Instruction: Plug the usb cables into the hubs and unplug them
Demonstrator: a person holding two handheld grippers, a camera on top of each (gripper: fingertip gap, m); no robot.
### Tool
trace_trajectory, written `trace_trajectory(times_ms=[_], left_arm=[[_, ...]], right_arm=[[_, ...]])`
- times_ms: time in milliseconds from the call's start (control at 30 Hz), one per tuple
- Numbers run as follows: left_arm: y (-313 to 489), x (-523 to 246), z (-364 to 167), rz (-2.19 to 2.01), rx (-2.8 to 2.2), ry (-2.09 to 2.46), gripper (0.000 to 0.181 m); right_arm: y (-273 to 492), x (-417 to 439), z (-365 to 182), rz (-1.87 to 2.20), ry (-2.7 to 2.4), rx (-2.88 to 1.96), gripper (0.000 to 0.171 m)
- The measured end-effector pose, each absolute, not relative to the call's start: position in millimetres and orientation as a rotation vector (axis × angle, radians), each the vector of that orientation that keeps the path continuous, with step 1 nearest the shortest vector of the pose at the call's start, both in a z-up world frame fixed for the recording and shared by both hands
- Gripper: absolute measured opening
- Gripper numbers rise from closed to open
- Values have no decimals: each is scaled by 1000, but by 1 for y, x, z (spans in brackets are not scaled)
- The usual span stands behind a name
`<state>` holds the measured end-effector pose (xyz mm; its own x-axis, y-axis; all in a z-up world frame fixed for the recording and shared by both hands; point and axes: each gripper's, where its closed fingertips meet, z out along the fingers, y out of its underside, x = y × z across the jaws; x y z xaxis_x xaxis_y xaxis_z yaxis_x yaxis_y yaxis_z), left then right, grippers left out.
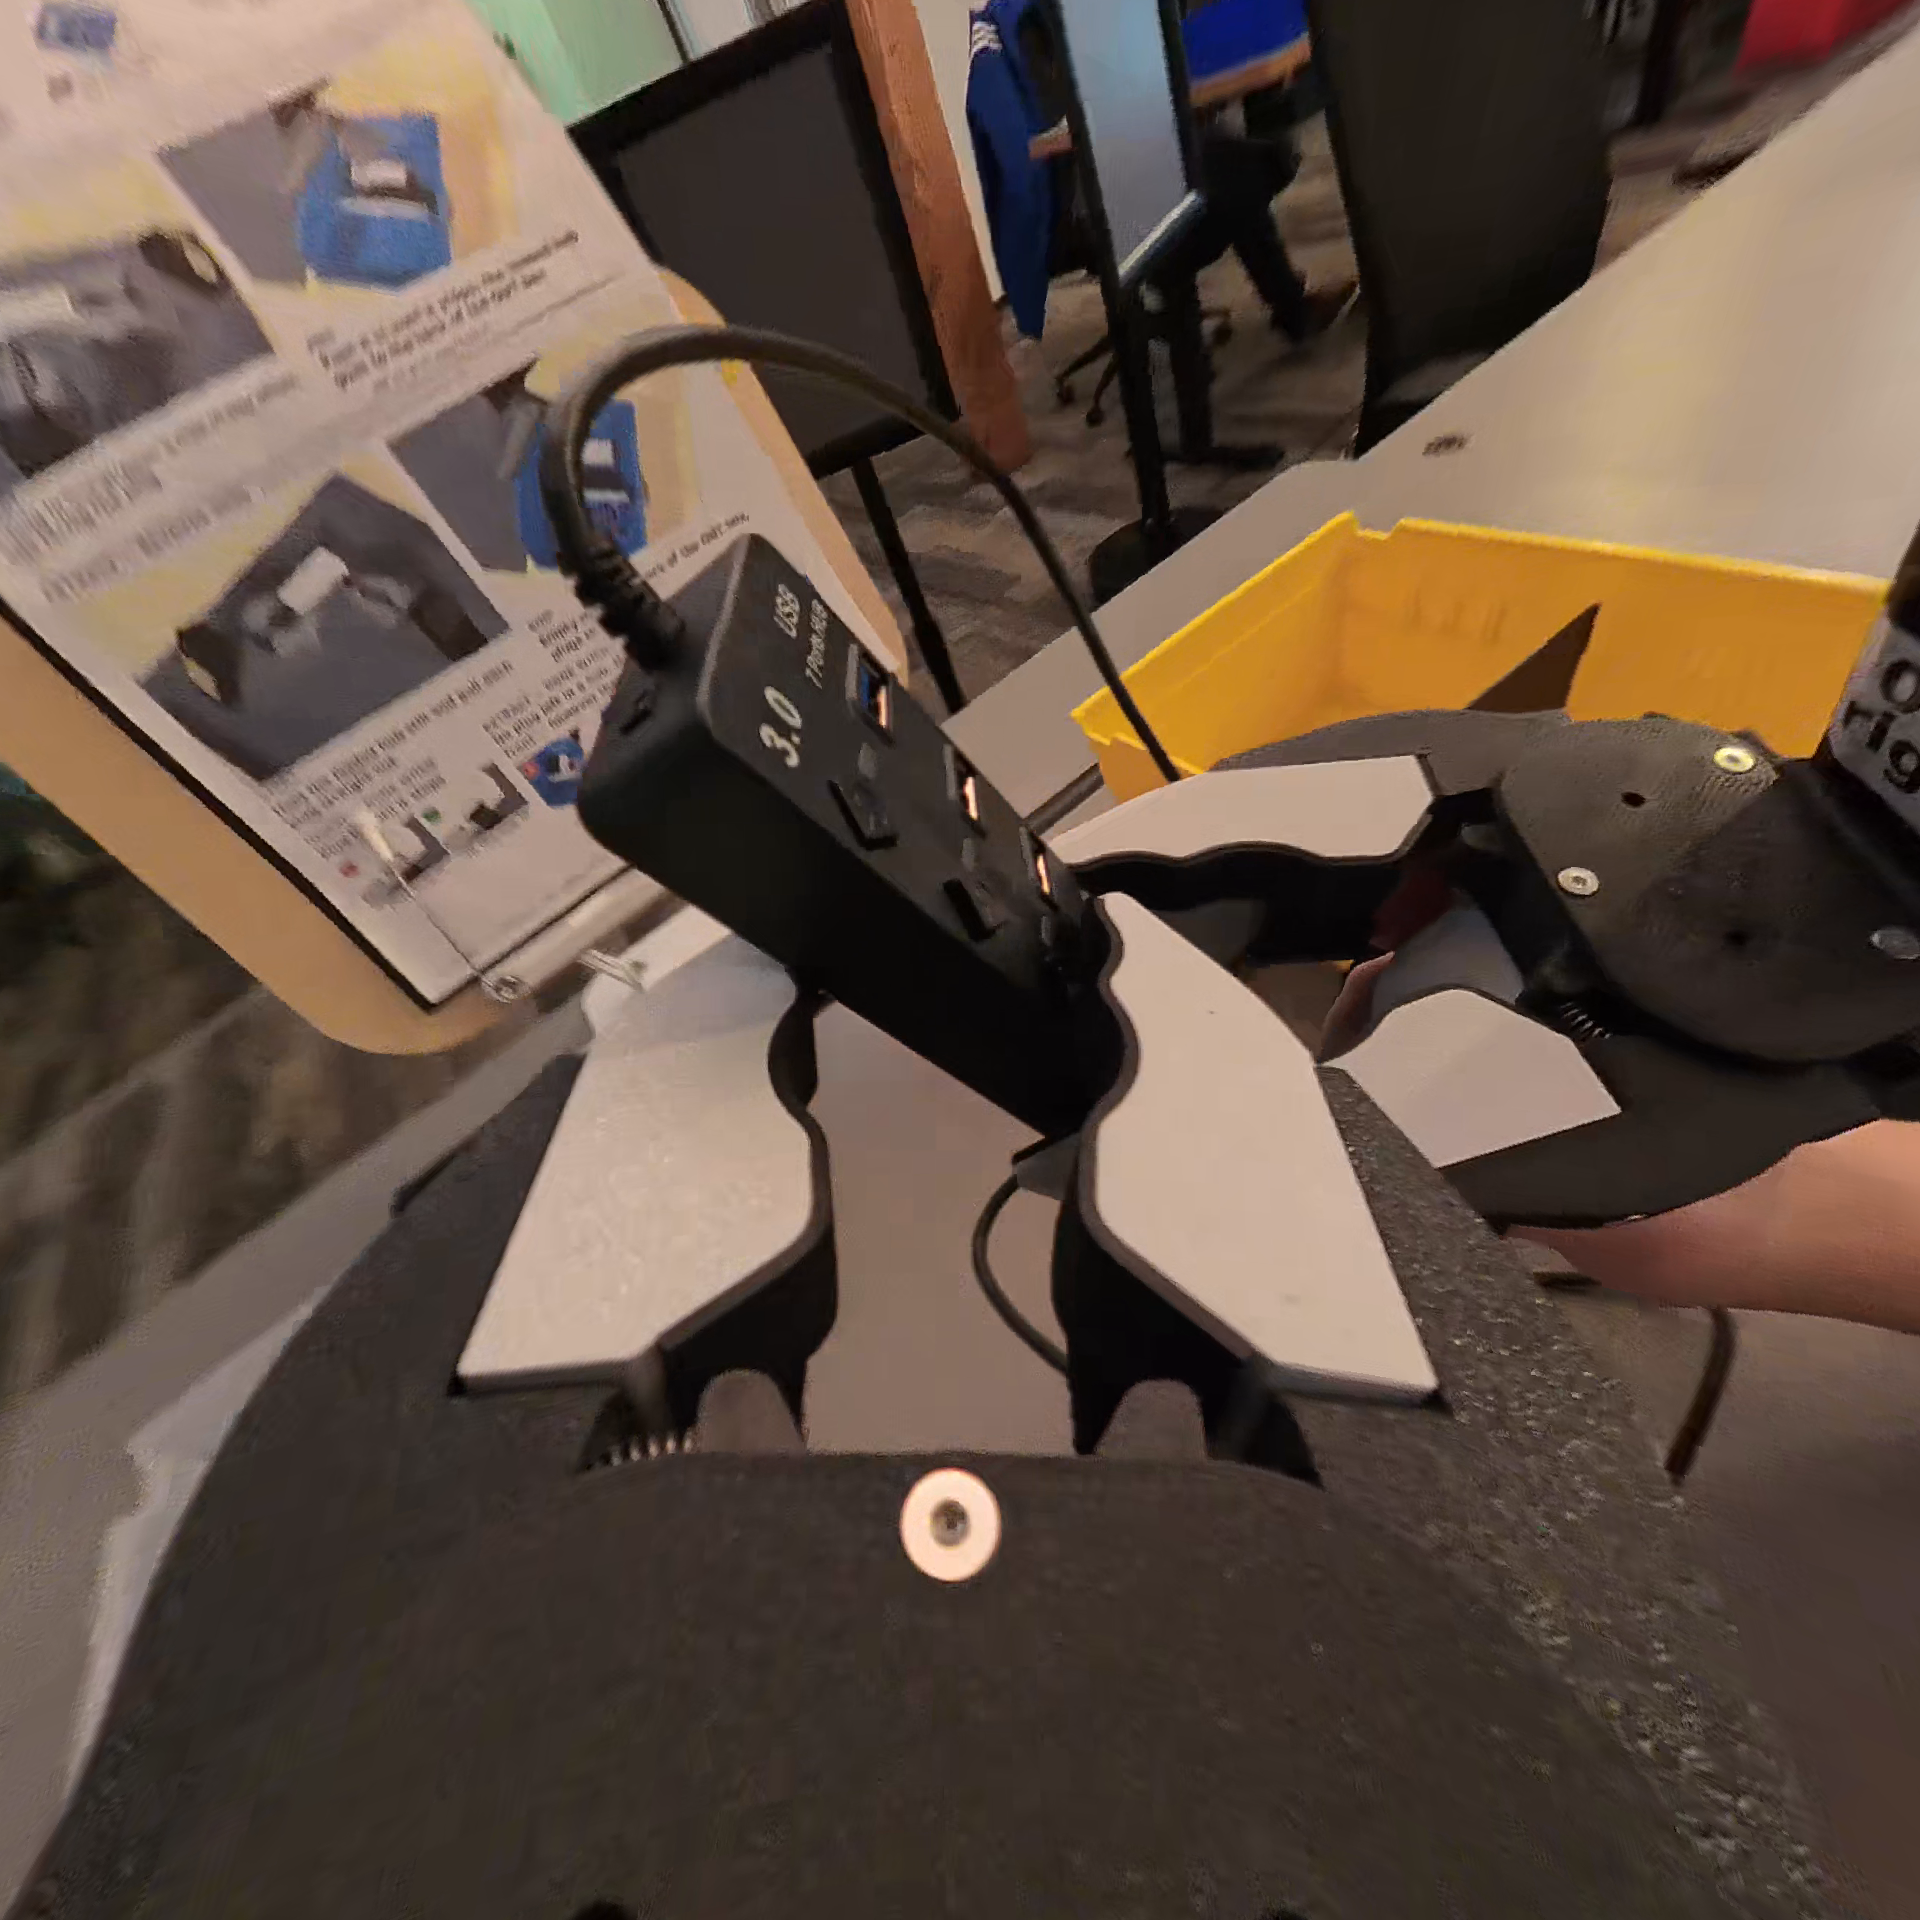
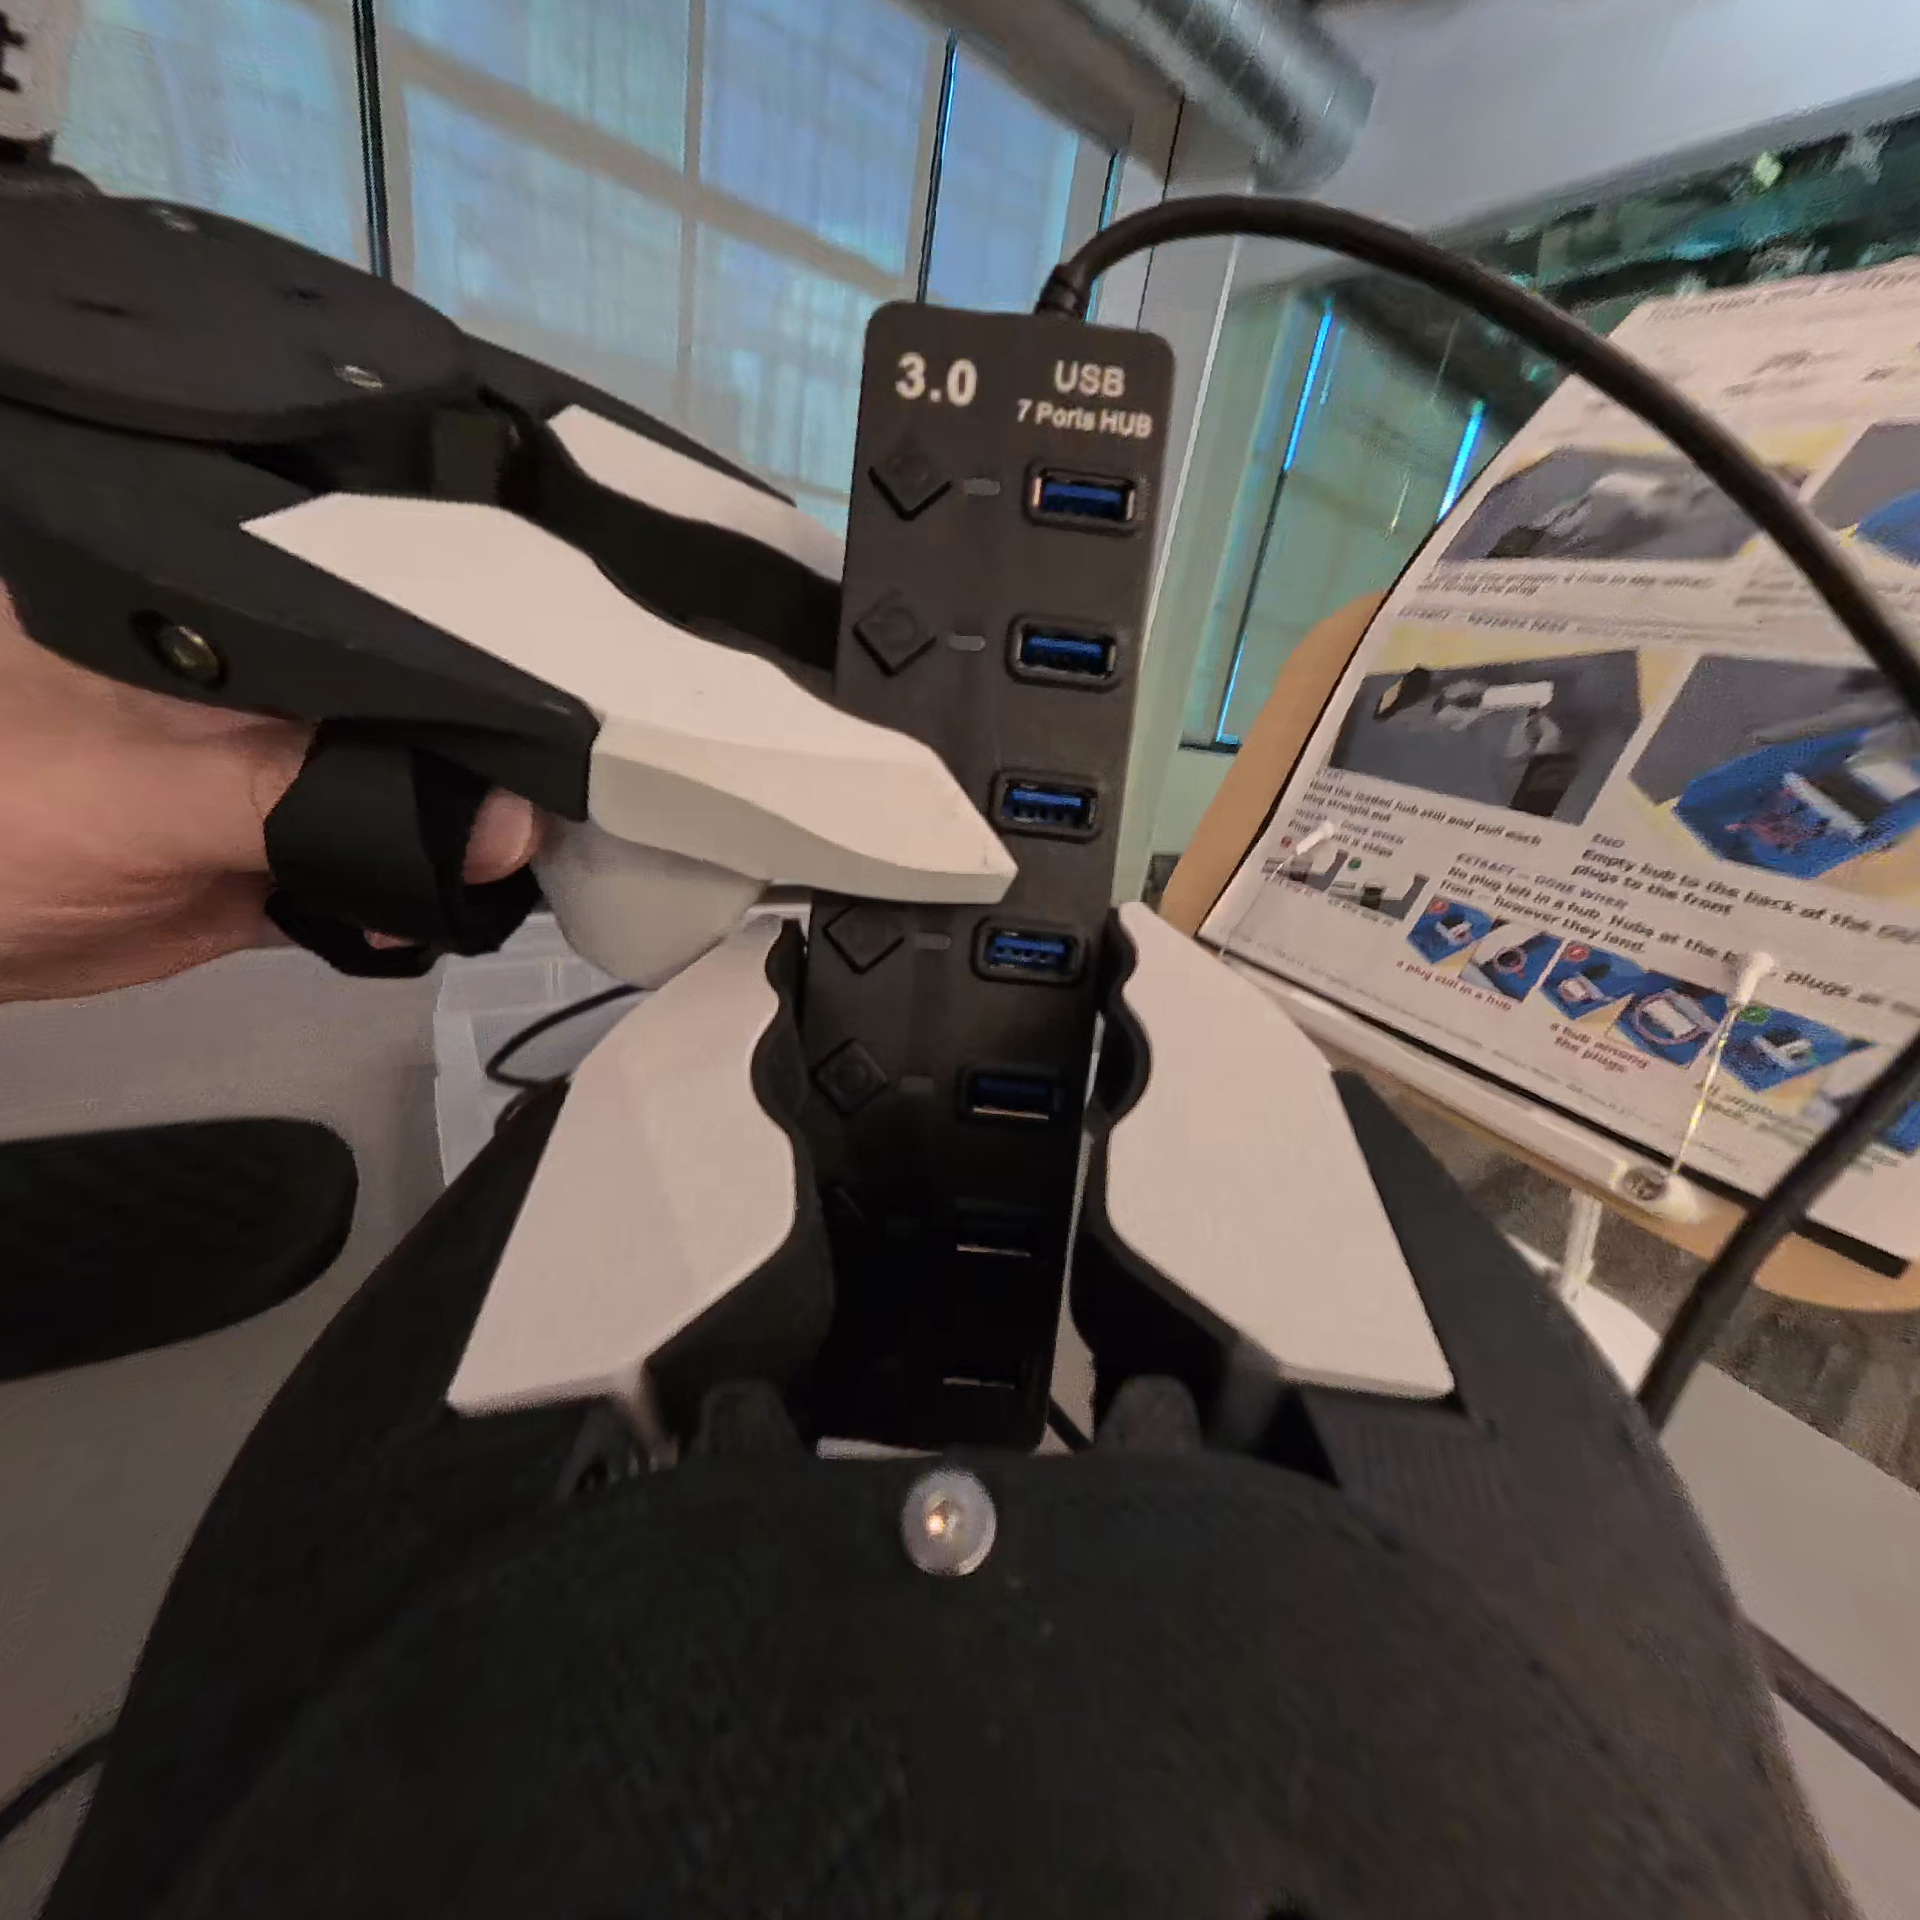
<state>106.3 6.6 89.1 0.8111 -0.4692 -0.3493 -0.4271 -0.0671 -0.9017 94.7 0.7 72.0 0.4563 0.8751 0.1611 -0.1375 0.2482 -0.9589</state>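
Observation:
A black USB hub (image 1: pixel 810 790) with several empty blue ports stands upright in the right wrist view (image 2: pixel 987 582). My right gripper (image 2: pixel 951 935) is shut on its lower half, clamping its two long edges. The hub's black cable (image 2: pixel 1558 312) arcs from its top end down to the right. My left gripper (image 1: pixel 951 966) is open, its fingertips on either side of the hub's lower part. One of its white fingers (image 2: pixel 727 727) lies across the hub's face; the other passes behind. I see no plug in any port. The right gripper's fingers (image 1: pixel 1268 821) reach in from the right.
A yellow bin (image 1: pixel 1455 634) sits on the grey table (image 1: pixel 1662 364) behind the right gripper. A printed instruction sheet on a wooden board (image 1: pixel 312 520) leans close beside the hub, also in the right wrist view (image 2: pixel 1558 831). A thin black cable (image 1: pixel 997 1278) lies below the left fingers. The grippers are tip to tip, or close to it.

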Motion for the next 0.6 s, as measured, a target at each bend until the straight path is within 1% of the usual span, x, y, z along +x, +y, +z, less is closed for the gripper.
trace_trajectory(times_ms=[67, 100, 267, 600], left_arm=[[2, 115, 96, 57, -1658, 766, 49], [0, 118, 99, 107, -1636, 794, 49], [-14, 132, 109, 271, -1530, 866, 48], [-27, 133, 102, 392, -1447, 915, 47]], right_arm=[[-2, 102, 79, 810, -799, -1042, 57], [-4, 105, 83, 810, -785, -1015, 55], [-15, 114, 92, 808, -731, -905, 54], [-24, 112, 85, 797, -733, -852, 55]])
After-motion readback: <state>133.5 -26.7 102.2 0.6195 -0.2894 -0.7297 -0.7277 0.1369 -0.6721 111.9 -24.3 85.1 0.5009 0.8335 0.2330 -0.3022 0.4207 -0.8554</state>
